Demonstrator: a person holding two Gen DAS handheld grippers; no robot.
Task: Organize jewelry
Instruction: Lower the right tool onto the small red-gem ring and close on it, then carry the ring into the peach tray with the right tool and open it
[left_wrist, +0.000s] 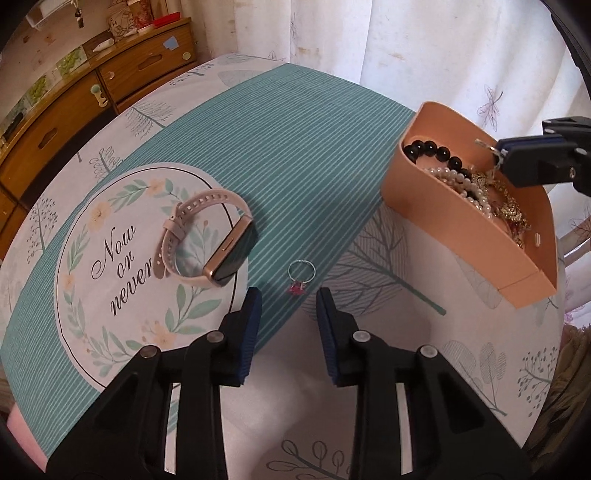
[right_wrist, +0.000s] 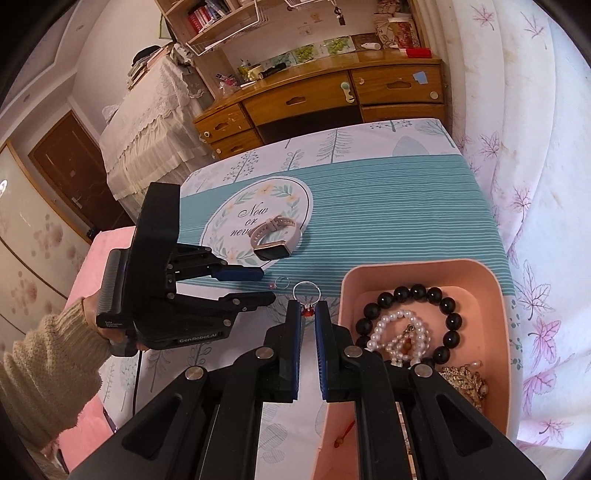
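Left tool (right_wrist: 267, 284) points steeply down, its blue-padded fingers (left_wrist: 251, 325) partly apart, nothing pressed between them. We see it in the right wrist view at 9 o'clock, held by a hand (right_wrist: 110, 332) in a knit beige sleeve (right_wrist: 48, 376). Right tool (right_wrist: 307, 314) angled down, fingers nearly together, pinching a ring (right_wrist: 306, 295) by its red stone end. In the left wrist view the right tool sits at 2 o'clock.

Both wrist views look steeply down, close over the table (left_wrist: 332, 184), sharing the pink tray (right_wrist: 424, 273).
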